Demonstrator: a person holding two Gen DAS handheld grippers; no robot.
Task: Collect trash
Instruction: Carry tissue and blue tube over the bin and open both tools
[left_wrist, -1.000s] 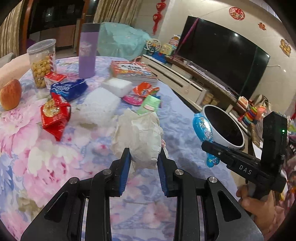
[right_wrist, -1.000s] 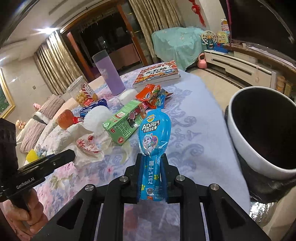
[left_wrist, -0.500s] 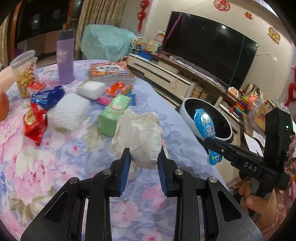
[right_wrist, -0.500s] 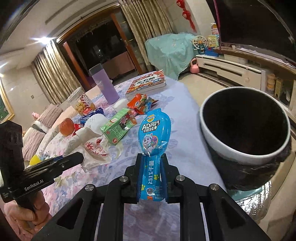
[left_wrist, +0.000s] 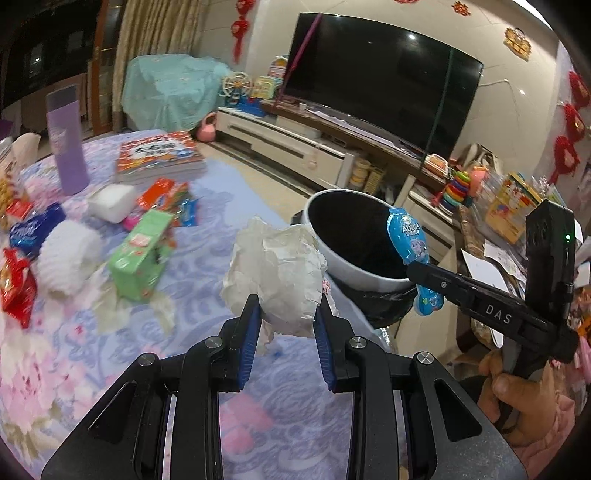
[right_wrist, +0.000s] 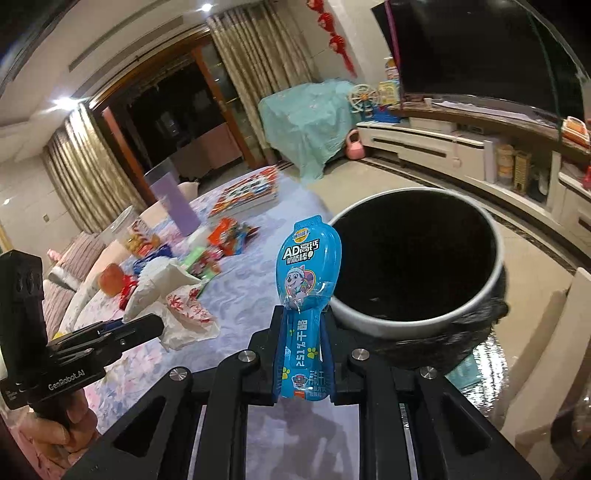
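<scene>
The left gripper (left_wrist: 284, 325) pinches a crumpled white paper wad (left_wrist: 277, 273); the right gripper (right_wrist: 303, 332) clamps a glossy blue spoon-shaped wrapper (right_wrist: 308, 273) beside the round, dark-lined bin (right_wrist: 413, 258).

right gripper (right_wrist: 303, 325): clamped on blue snack wrapper (right_wrist: 308, 280) | bin (right_wrist: 417, 317): 2 o'clock, just beside | left gripper (right_wrist: 147, 325): 9 o'clock
</scene>
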